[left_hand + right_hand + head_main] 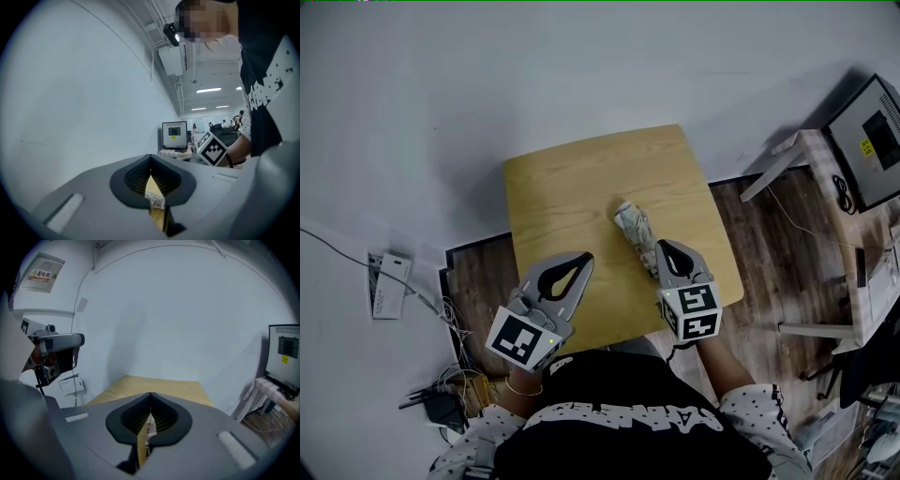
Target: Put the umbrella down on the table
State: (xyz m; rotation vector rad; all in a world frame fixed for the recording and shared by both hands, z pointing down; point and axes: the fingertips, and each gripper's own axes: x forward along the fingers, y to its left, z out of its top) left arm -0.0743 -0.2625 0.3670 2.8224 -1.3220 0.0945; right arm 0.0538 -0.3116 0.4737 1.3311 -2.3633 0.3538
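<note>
A folded, pale patterned umbrella (634, 225) lies on the small wooden table (572, 187), right of its middle, with its near end hidden under my right gripper (664, 246). That gripper hovers over the umbrella's near end with jaws shut and nothing between them. Through the gap behind its closed tips (151, 394) a strip of umbrella (150, 427) shows below. My left gripper (586, 258) is also shut and empty, over the table's near edge to the left of the umbrella. A bit of the umbrella (154, 200) shows under its closed tips (150, 157).
A monitor (872, 141) stands on a white stand at the right, over wood flooring. A white wall box (389, 286) with cables sits at the left, and more cables (441, 403) lie on the floor. The person's black-shirted body presses close to the table's near edge.
</note>
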